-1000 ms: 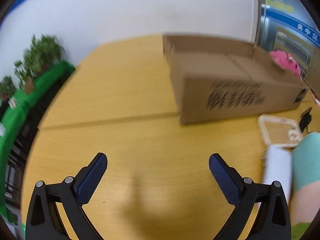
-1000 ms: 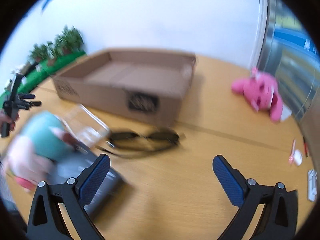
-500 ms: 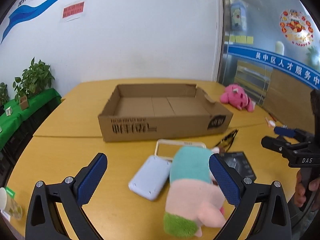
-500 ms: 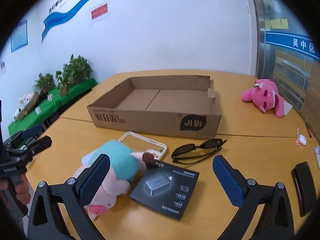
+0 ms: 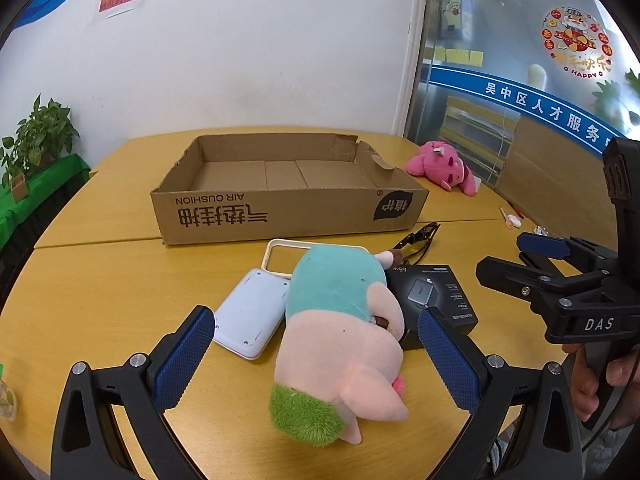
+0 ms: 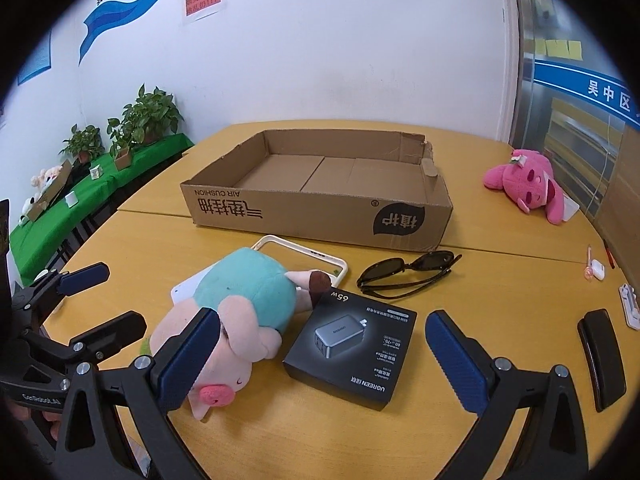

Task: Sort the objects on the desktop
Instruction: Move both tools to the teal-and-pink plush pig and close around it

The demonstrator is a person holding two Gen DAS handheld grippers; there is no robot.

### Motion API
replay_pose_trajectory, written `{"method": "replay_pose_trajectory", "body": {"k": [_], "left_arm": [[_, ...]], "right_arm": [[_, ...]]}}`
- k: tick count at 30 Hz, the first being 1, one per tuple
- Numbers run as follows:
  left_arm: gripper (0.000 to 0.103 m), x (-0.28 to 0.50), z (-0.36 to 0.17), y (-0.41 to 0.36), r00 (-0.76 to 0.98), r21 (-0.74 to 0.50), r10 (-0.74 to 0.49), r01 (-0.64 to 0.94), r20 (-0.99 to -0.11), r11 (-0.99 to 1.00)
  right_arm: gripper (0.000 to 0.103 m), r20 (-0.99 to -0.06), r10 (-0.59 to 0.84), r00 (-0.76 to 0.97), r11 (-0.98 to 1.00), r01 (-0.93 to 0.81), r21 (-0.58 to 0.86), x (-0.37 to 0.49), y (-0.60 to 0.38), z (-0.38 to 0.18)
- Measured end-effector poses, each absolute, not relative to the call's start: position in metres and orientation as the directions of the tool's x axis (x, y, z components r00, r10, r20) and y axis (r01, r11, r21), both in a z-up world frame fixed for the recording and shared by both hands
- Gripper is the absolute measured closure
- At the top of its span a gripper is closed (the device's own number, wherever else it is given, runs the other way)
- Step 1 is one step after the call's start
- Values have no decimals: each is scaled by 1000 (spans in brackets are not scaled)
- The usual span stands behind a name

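At the time of inspection both grippers were spread wide and gripping nothing. The left gripper (image 5: 312, 354) hovered low over the table (image 5: 100, 292) with the plush pig (image 5: 340, 344) lying directly ahead, its body between the two blue pads and its long axis running roughly along the line of approach, green end nearest the claw, teal back farthest. No contact between pads and toy was evident. The plush rested on the table, overlapping a white tablet-like device (image 5: 250, 322) and the corner of a cream frame (image 5: 280, 258), and touching the black charger box (image 5: 434, 300). The right gripper (image 6: 322, 354) faced the charger box (image 6: 352, 350), with sunglasses (image 6: 406, 270) beyond it and the plush (image 6: 236, 312) off toward its left finger. The open cardboard box (image 5: 280, 208) stood past this cluster, empty as far as visible; a pink plush (image 6: 524, 184) lay well apart. In my judgement the left hand was the nearer to the pig and better aligned; closing across its body would serve, provided the device beneath was not dragged along.
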State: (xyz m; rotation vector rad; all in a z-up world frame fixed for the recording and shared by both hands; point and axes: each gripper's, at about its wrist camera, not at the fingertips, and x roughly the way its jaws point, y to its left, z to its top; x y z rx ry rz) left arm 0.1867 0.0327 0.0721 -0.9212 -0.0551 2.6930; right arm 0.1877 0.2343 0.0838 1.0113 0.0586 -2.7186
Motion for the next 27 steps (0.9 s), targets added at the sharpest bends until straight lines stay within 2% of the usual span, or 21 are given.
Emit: {"method": "replay_pose_trajectory", "body": {"k": [15, 22, 27], "left_arm": [[0, 164, 47, 28, -690, -177, 354, -316, -632, -932], [0, 147, 34, 5, -639, -289, 442, -336, -630, -897], [0, 135, 29, -5, -588, -332, 502, -379, -634, -864]], "right_arm": [[1, -684, -207, -700, -970, 237, 50, 162, 211, 68], [1, -710, -184, -680, -970, 242, 20, 131, 189, 66], [1, -734, -211, -646, -970, 230, 76, 111, 177, 61]]}}
